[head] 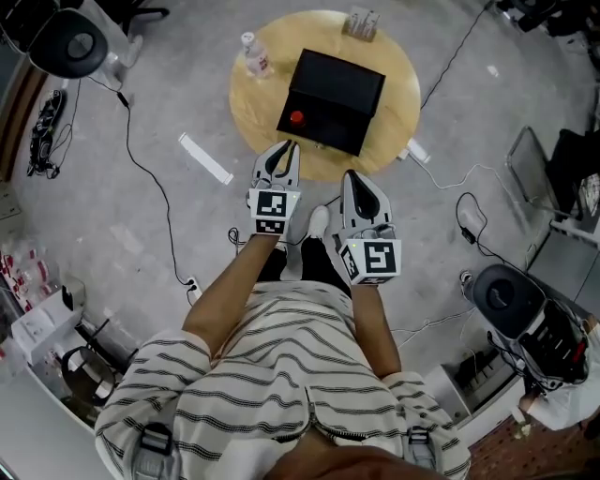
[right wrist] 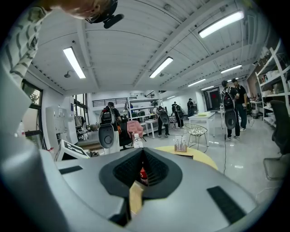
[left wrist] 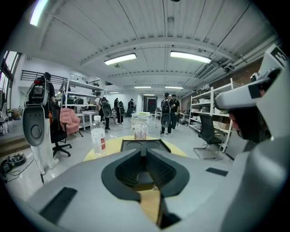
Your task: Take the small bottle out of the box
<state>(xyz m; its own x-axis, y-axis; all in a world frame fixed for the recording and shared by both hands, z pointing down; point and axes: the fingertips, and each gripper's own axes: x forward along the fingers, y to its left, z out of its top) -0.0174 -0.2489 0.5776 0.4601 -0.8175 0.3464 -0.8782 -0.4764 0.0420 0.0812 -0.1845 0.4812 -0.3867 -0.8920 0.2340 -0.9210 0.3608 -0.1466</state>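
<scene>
A black box [head: 337, 89] stands open on the round wooden table [head: 251, 114]. Inside its near left corner shows a small red-capped bottle [head: 297, 118]. My left gripper [head: 290, 144] hovers just before the table's near edge, shut and empty, pointing at the box [left wrist: 156, 144]. The right gripper [head: 348, 174] hangs a little nearer to me, also shut with nothing held. Through its jaw gap in the right gripper view the red cap [right wrist: 143, 174] peeks out. Both grippers [left wrist: 145, 147] [right wrist: 143, 152] stand apart from the box.
A clear water bottle [head: 254, 54] [left wrist: 98, 136] stands on the table's far left, and a small tube rack [head: 362, 22] [left wrist: 140, 132] at the far edge. Cables, a white strip [head: 205, 158] and round black machines [head: 67, 42] [head: 507, 300] lie on the floor around.
</scene>
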